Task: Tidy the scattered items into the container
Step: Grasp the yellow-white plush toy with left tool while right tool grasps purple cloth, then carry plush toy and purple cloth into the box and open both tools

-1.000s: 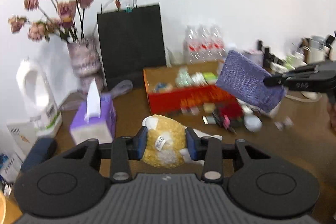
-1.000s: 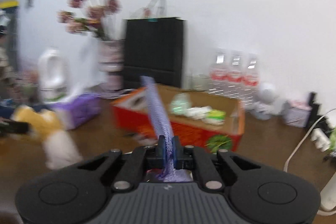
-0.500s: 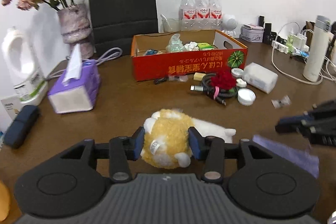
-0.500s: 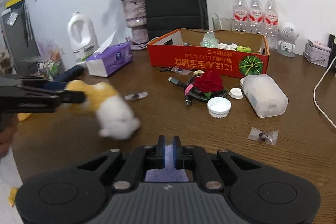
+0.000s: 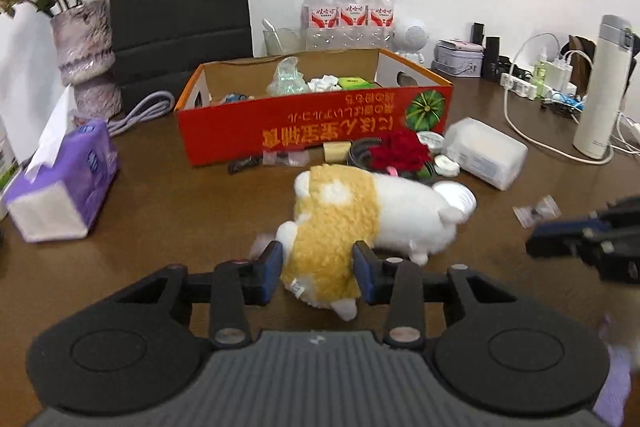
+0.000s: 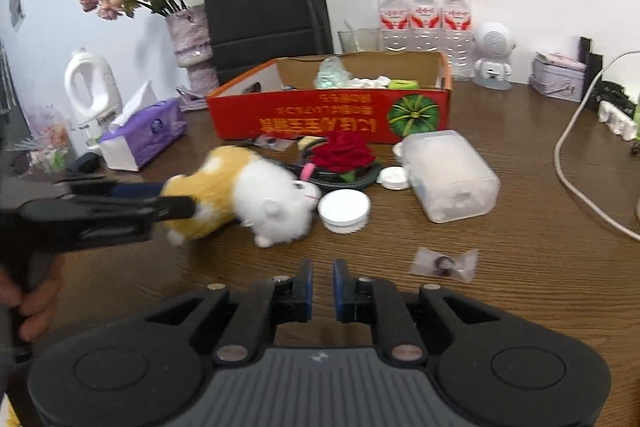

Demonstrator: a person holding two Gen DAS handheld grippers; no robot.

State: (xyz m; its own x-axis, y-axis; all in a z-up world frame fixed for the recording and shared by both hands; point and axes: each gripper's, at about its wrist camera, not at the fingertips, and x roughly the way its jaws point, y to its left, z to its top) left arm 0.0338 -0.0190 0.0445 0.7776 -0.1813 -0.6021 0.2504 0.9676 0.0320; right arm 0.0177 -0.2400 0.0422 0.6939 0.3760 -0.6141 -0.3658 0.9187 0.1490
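A yellow and white plush toy (image 5: 360, 215) lies low over the brown table, its white end resting in front of the box. My left gripper (image 5: 318, 263) is shut on its yellow end, the jaws closing a little more. In the right wrist view the plush toy (image 6: 240, 195) and left gripper (image 6: 172, 199) show at the left. My right gripper (image 6: 322, 279) has a narrow gap that is opening, with nothing between its pads. A purple cloth pouch (image 5: 612, 391) lies blurred at the lower right, below the right gripper (image 5: 534, 241). The red cardboard box (image 5: 312, 135) holds several small items.
In front of the box lie a red rose on a cable coil (image 6: 344, 155), white caps (image 6: 344, 209), a translucent plastic case (image 6: 448, 175) and a small clear packet (image 6: 444, 263). A purple tissue pack (image 5: 64, 187), vase, black bag, water bottles, white flask (image 5: 600, 87) and cables ring the table.
My left gripper has come down and forward with the plush toy, whose white end now rests on the table. My right gripper lowered the purple pouch, then opened and let it go.
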